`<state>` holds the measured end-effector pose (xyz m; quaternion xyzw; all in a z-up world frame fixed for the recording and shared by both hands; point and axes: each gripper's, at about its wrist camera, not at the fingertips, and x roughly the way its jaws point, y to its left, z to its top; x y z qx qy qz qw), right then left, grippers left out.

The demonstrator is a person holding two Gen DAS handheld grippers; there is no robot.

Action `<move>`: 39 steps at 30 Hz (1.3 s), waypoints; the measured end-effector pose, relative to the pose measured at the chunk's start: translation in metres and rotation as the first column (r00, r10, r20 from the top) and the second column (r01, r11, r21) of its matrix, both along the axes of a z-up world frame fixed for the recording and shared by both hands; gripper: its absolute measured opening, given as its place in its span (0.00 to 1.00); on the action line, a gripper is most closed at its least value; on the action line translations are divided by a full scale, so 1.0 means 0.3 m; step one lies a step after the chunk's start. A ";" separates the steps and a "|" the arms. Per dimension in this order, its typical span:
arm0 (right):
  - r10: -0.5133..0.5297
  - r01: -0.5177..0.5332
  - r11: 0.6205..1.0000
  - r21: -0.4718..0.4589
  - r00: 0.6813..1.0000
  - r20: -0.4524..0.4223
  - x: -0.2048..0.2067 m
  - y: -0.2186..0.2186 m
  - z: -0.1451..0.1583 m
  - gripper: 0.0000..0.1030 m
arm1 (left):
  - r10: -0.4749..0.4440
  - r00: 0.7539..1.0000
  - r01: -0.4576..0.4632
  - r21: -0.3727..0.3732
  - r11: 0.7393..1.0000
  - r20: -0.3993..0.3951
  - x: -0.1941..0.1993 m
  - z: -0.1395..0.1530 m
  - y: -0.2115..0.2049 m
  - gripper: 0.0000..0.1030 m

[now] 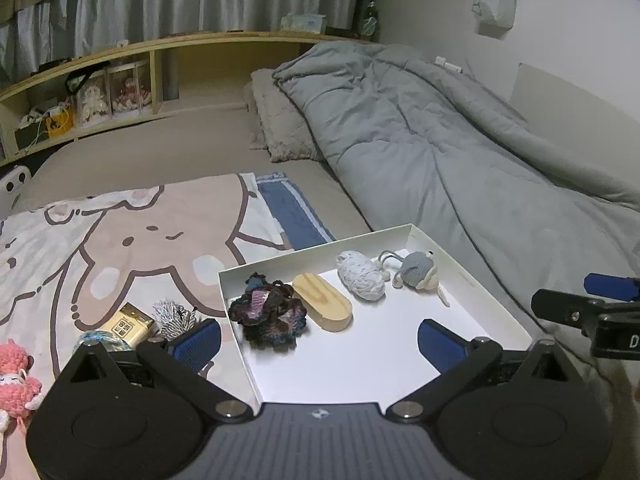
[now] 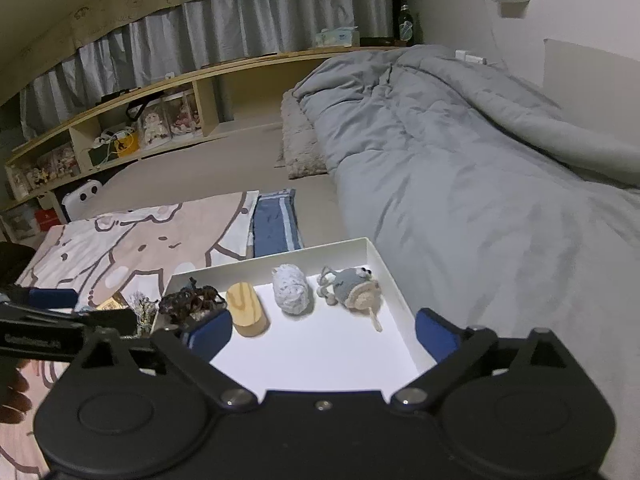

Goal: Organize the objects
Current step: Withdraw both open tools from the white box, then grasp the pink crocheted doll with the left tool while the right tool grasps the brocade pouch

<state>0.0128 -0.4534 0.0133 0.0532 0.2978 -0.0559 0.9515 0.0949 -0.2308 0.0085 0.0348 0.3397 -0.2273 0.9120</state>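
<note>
A shallow white tray [image 1: 316, 254] lies on the bed and holds a row of things: a dark crochet piece [image 1: 270, 314], a wooden oval block [image 1: 322, 302], a white yarn ball [image 1: 360, 276] and a grey knitted mouse [image 1: 418, 274]. My left gripper [image 1: 320, 340] hovers open over the tray's near part, nothing between its blue pads. My right gripper [image 2: 324, 334] is also open and empty, above the tray's [image 2: 280, 256] near right side, behind the block [image 2: 246, 310], yarn ball [image 2: 291, 288] and mouse [image 2: 354, 286]. Left of the tray lie a gold box [image 1: 128, 326], a striped tassel [image 1: 176, 318] and a pink crochet doll [image 1: 16, 380].
A rumpled grey duvet [image 1: 440, 152] fills the right side next to the tray. A cartoon-print blanket [image 1: 132, 240] and a folded blue towel [image 1: 292, 212] lie to the left and behind. A wooden shelf [image 1: 120, 80] with boxes runs along the far wall.
</note>
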 end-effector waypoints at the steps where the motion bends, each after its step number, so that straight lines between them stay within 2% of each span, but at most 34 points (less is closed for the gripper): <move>1: -0.001 0.001 1.000 -0.013 1.000 -0.001 -0.009 0.005 0.000 1.00 | -0.001 1.000 0.001 -0.003 1.000 0.002 -0.009 0.004 0.007 1.00; 12: -0.006 0.007 1.000 -0.015 1.000 0.010 -0.075 0.028 0.014 1.00 | 0.006 1.000 -0.005 -0.020 1.000 0.029 -0.073 0.021 0.069 1.00; 25: -0.010 0.010 1.000 -0.014 1.000 0.006 -0.084 0.068 0.010 1.00 | 0.032 0.999 -0.030 -0.068 0.997 0.036 -0.085 0.023 0.170 1.00; 34: 0.021 -0.021 1.000 0.009 1.000 0.019 -0.036 0.155 0.006 1.00 | 0.130 0.989 -0.125 -0.073 0.990 0.066 -0.059 0.034 0.316 1.00; 39: 0.057 -0.058 0.998 0.030 0.998 0.033 0.006 0.227 0.008 1.00 | 0.186 0.979 -0.183 -0.044 0.982 0.086 -0.039 0.039 0.411 1.00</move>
